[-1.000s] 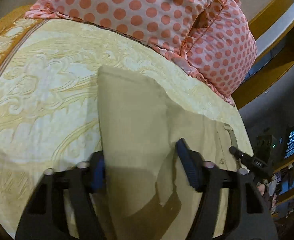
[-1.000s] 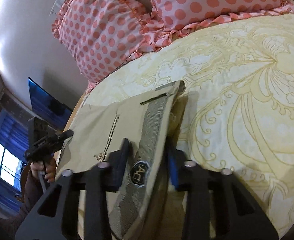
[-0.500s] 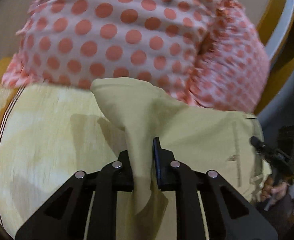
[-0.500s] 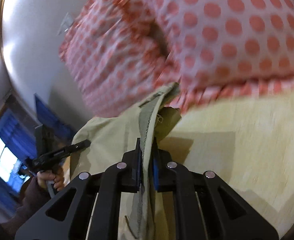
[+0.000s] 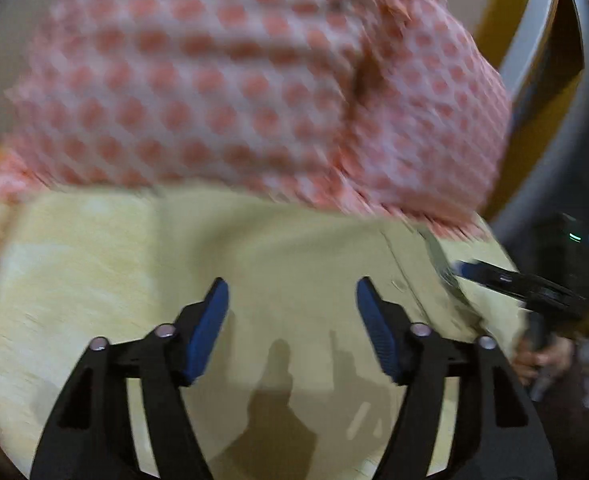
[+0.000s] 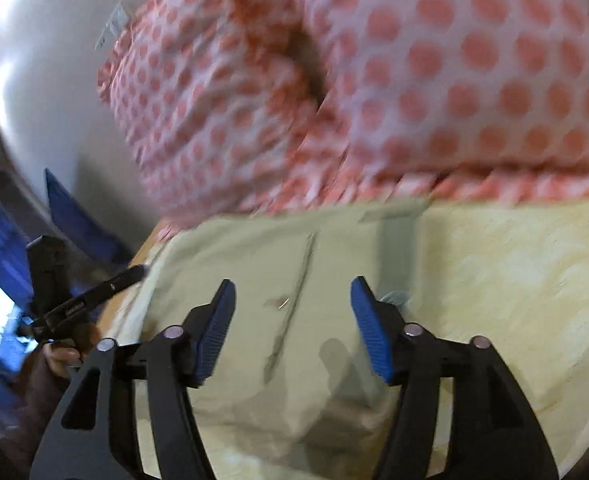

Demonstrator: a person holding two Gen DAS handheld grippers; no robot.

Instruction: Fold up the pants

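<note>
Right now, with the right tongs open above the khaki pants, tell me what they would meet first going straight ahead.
Probably the khaki pants on the yellow bedspread ahead of the right tongs; beyond them, the polka-dot pillows. Blur hides depth.

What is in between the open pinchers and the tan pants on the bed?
Nothing visible. The left gripper and the right gripper both hang open right over the khaki cotton pants, with only air between.
</note>
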